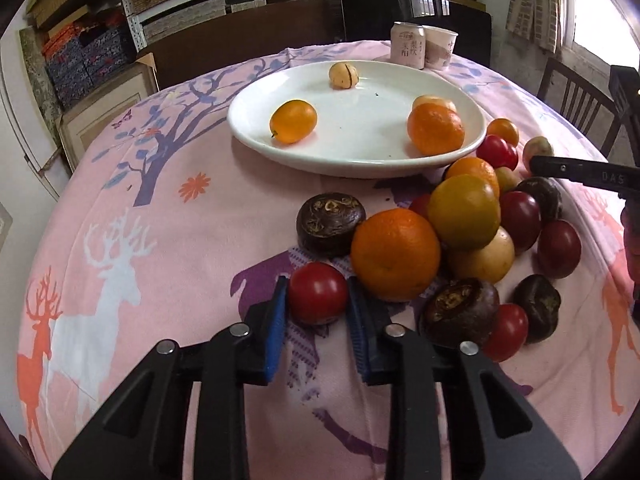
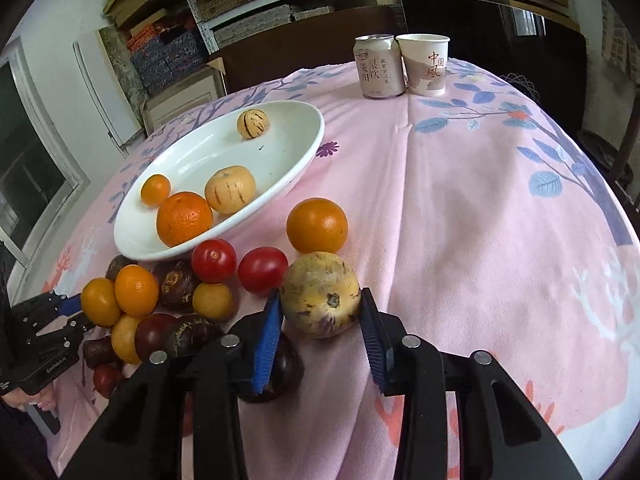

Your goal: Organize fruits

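Observation:
A white plate holds an orange, a kumquat and two pale striped melons. A pile of oranges, tomatoes and dark water chestnuts lies in front of it on the pink cloth. My left gripper is shut on a red tomato at the pile's near edge. My right gripper is shut on a yellow-purple striped melon resting on the cloth; it also shows in the left wrist view.
A pink drink can and a paper cup stand at the table's far edge. A loose orange sits right of the plate. Shelves with boxes and a dark chair stand behind the table. Bare cloth lies to the right.

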A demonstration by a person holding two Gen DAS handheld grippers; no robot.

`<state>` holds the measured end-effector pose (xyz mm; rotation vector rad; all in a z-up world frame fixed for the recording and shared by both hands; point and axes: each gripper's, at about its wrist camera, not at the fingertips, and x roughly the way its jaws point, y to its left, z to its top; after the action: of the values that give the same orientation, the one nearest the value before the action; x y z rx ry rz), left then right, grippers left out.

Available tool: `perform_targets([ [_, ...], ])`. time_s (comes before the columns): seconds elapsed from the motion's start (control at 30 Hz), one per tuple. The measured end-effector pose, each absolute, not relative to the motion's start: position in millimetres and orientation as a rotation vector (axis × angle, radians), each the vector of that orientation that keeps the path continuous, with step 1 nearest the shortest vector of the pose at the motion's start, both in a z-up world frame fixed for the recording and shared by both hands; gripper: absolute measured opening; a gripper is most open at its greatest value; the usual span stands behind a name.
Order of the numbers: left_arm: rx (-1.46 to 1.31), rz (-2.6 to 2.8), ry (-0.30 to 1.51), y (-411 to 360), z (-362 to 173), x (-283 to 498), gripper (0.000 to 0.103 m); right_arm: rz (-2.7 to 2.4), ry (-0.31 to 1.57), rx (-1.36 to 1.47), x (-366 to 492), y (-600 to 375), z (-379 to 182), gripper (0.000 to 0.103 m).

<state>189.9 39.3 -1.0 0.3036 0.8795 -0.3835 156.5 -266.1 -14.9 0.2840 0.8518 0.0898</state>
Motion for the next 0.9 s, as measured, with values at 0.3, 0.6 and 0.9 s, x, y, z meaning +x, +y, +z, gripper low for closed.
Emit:
perform_targets([
  [0.3,0.158,-0.389,0.738,48.1,75.3,196.5,0.028,0.127,0.695,0.165,177.2,-251.5,53.4,0.039],
  [0.6,0.152,-0.341,0.828,-10.5,58.3,310.1,0.028,0.165,0.764,0.046,277.3,-213.7,43.8,0.039],
  [0.9,0.248,-0.206,0.796,-51.9,39.4,348.7,0.099,0.198,0.794,-0.100,294.8,-218.3,24.5,0.097],
])
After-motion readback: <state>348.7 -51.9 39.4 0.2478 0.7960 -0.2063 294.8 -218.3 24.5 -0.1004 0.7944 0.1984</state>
